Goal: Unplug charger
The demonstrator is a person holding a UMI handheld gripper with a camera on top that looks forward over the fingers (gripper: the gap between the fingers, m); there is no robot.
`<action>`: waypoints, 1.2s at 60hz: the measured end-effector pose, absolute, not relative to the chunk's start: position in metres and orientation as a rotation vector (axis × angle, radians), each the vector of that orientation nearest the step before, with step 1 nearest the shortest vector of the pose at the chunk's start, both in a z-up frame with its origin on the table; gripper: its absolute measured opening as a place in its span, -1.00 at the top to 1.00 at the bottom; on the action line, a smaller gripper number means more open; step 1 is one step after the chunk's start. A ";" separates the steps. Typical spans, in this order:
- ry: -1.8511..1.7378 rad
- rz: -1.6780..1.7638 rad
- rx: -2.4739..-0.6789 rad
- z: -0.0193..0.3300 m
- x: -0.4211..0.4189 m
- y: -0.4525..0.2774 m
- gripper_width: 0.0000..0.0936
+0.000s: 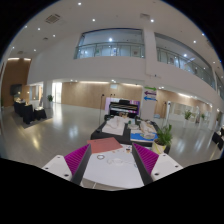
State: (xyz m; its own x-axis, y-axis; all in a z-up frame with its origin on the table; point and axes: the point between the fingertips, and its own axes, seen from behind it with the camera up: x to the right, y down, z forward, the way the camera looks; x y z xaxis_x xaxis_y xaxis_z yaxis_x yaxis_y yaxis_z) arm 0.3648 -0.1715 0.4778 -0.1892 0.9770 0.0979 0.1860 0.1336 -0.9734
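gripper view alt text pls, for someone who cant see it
The claw is open, its magenta pads on either side of a white slab with a reddish-brown card lying on it. Beyond lies a cluttered table with a potted plant in a large, bright atrium with a balcony; no charger is clearly visible.

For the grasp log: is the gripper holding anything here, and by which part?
Cannot tell. A white flat object with a reddish piece lies between the gripper fingers, but contact isn't visible.
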 end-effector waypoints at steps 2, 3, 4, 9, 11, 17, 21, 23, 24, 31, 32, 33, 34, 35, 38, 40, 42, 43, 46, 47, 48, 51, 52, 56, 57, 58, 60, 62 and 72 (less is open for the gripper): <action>-1.538 1.141 -1.180 0.477 0.365 -0.168 -0.83; -1.535 1.138 -1.184 0.477 0.365 -0.166 -0.83; -1.532 1.134 -1.188 0.476 0.364 -0.165 -0.83; -1.521 1.108 -1.204 0.469 0.356 -0.146 -0.83; -1.516 1.099 -1.215 0.465 0.355 -0.139 -0.83; -1.508 1.068 -1.244 0.453 0.350 -0.120 -0.82; -1.501 1.043 -1.261 0.446 0.357 -0.109 -0.83; -1.499 1.032 -1.272 0.440 0.356 -0.102 -0.82; -1.498 1.028 -1.277 0.434 0.349 -0.098 -0.83; -1.485 0.983 -1.311 0.419 0.357 -0.077 -0.83; -1.484 0.976 -1.316 0.410 0.350 -0.070 -0.83; -1.484 0.969 -1.321 0.407 0.350 -0.066 -0.83; -1.484 0.963 -1.327 0.405 0.350 -0.063 -0.83; -1.483 0.959 -1.334 0.401 0.350 -0.059 -0.82; -1.480 0.945 -1.355 0.391 0.350 -0.051 -0.83; -1.477 0.939 -1.365 0.380 0.351 -0.045 -0.83; -1.474 0.931 -1.374 0.374 0.350 -0.040 -0.83; -1.472 0.926 -1.378 0.370 0.350 -0.037 -0.83; -1.464 0.916 -1.387 0.359 0.348 -0.028 -0.82; -1.464 0.911 -1.392 0.361 0.348 -0.028 -0.83; -1.462 0.910 -1.395 0.355 0.347 -0.026 -0.83; -1.454 0.910 -1.406 0.344 0.345 -0.020 -0.83; -1.451 0.912 -1.409 0.340 0.343 -0.018 -0.83; -1.443 0.922 -1.426 0.324 0.330 -0.013 -0.82; -1.443 0.921 -1.432 0.319 0.327 -0.012 -0.82; -1.442 0.921 -1.438 0.313 0.324 -0.010 -0.82; -1.442 0.923 -1.445 0.302 0.315 -0.008 -0.82; -1.444 0.922 -1.442 0.291 0.307 -0.005 -0.82; -1.449 0.892 -1.395 0.243 0.253 0.017 -0.82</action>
